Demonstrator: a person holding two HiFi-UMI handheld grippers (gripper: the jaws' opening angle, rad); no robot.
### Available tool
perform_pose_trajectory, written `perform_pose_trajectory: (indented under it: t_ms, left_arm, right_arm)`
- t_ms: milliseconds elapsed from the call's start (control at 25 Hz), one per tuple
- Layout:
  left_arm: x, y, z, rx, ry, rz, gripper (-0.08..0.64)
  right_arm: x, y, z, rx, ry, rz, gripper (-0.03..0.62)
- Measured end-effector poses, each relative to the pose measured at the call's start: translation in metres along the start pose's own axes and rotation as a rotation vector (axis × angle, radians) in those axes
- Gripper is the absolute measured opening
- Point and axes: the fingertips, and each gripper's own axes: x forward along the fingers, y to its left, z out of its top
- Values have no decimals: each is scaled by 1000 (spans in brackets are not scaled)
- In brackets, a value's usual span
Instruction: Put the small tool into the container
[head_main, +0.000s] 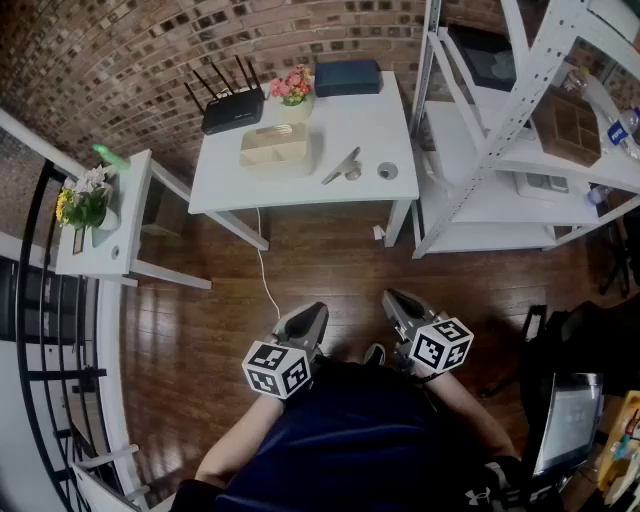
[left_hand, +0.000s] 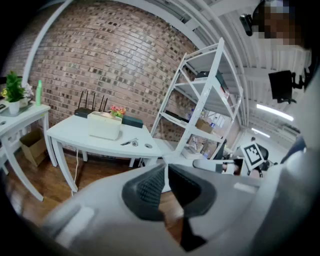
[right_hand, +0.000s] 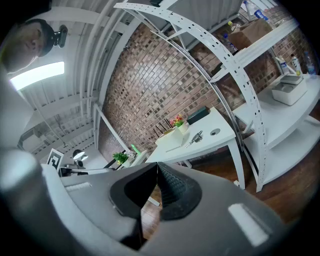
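My left hand-held gripper (head_main: 310, 314) and right hand-held gripper (head_main: 392, 299) are closed, well apart from the white bench (head_main: 352, 118), whose small silver tool (head_main: 343, 166) lies near the front edge, beside the beige rectangular container (head_main: 274, 148).

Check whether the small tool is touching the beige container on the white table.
Apart. The head view shows a strip of bare table between the small tool and the container.
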Motion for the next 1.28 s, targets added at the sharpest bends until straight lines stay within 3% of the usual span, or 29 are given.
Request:
perform_pose_trajectory:
  t_ms: [280, 480, 760, 920, 1080, 1280]
  left_arm:
    - [6, 14, 12, 3, -12, 38, 23]
    - [22, 39, 24, -12, -11, 19, 23]
    - [65, 106, 67, -36, -20, -98, 21]
    - [78, 165, 109, -45, -36, -154, 21]
    - [82, 226, 136, -84, -38, -163, 21]
    - [89, 281, 157, -108, -41, -130, 21]
  right_arm:
    - [12, -13, 7, 19, 16, 18, 11]
    - [42, -21, 16, 17, 25, -5, 11]
    - [103, -41, 48, 2, 5, -150, 11]
    - [150, -57, 78, 71, -45, -259, 12]
    - [186, -76, 96, 135, -55, -357, 15]
    - [229, -89, 106, 172, -19, -392, 67]
